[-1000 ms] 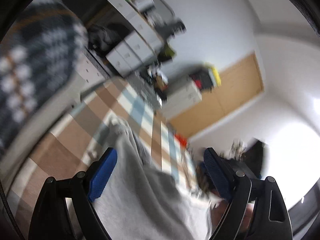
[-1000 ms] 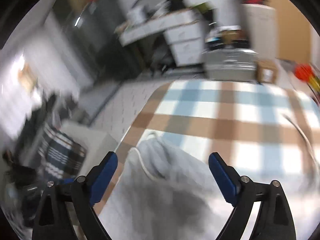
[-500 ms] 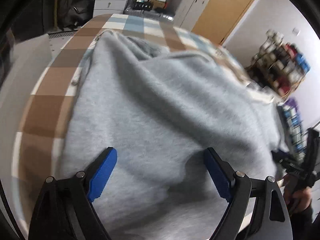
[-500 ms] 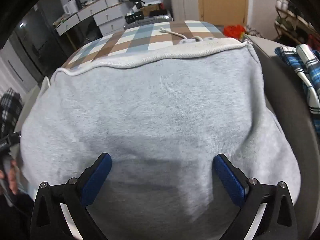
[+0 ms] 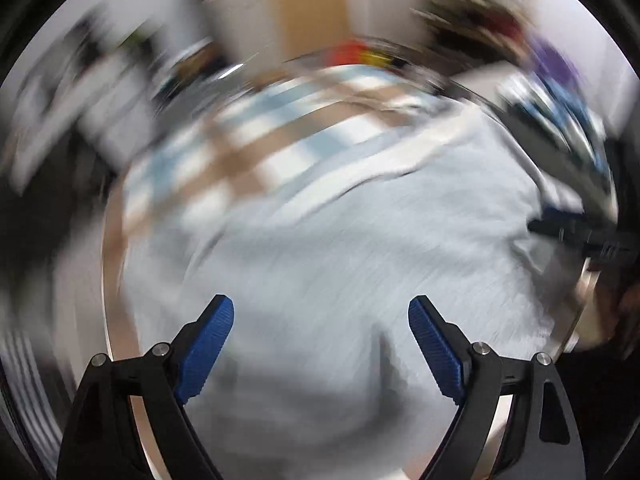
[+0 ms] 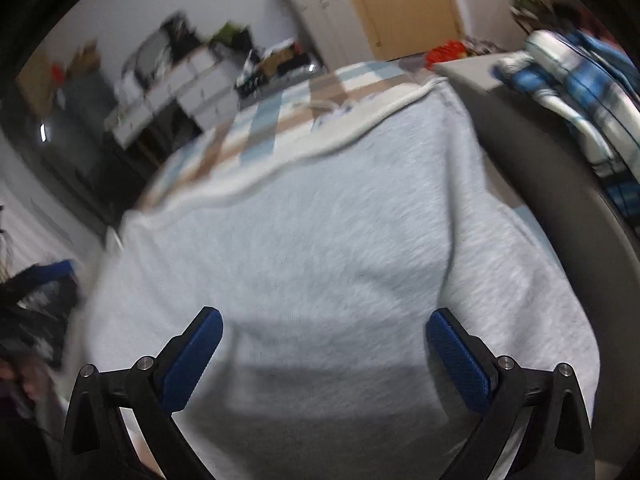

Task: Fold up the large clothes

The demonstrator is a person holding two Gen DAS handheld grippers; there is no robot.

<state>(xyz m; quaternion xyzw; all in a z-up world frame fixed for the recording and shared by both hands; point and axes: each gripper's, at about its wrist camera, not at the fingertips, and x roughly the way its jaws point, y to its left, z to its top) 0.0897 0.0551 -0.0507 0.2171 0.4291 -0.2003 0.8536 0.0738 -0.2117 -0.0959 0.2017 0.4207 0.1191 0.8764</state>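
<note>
Checked cloth (image 6: pixel 260 120) bears sweatshirt (image 6: pixel 320 260) beneath right gripper (image 6: pixel 324 332).

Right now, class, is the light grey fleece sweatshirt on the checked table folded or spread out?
Spread out. The light grey fleece sweatshirt lies flat and broad over the checked tablecloth; no fold shows, though its near edge is out of view.

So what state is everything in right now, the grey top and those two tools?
Grey sweatshirt: spread flat on the checked cloth, not held.
Left tool: open, empty, above the sweatshirt.
Right tool: open, empty, jaws just widened.
Blue plaid garment: bunched up beside.
</note>
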